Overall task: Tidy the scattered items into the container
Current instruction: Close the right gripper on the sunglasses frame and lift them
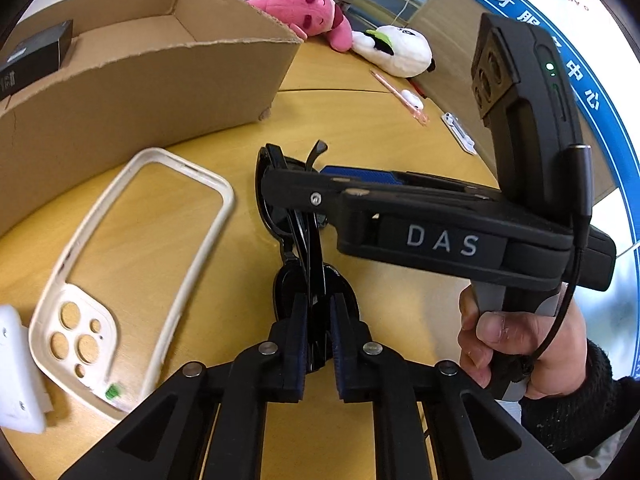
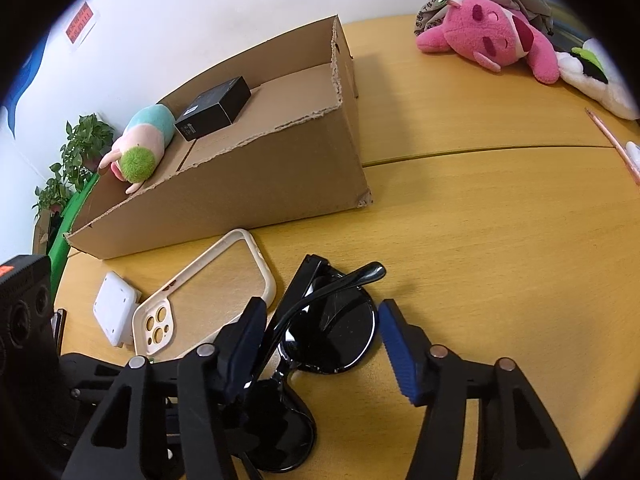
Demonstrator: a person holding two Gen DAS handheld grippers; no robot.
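Note:
Black sunglasses point(image 1: 304, 236) stand on edge on the wooden table point(image 1: 360, 120), folded. My left gripper point(image 1: 318, 316) is shut on the near lens. My right gripper point(image 2: 320, 340) is open, with its fingers on either side of the far lens of the sunglasses point(image 2: 332, 332); it shows from the side in the left wrist view point(image 1: 280, 184). The cardboard box point(image 2: 256, 172) stands behind, open at the top, holding a black box point(image 2: 214, 108) and a green-and-pink plush point(image 2: 140, 148).
A cream phone case point(image 1: 132, 264) and a white block point(image 1: 16, 368) lie left of the sunglasses. A pink plush point(image 2: 488, 36), a white plush point(image 1: 396, 48), a pink pen point(image 1: 400, 96) and a small white item point(image 1: 458, 130) lie at the far right.

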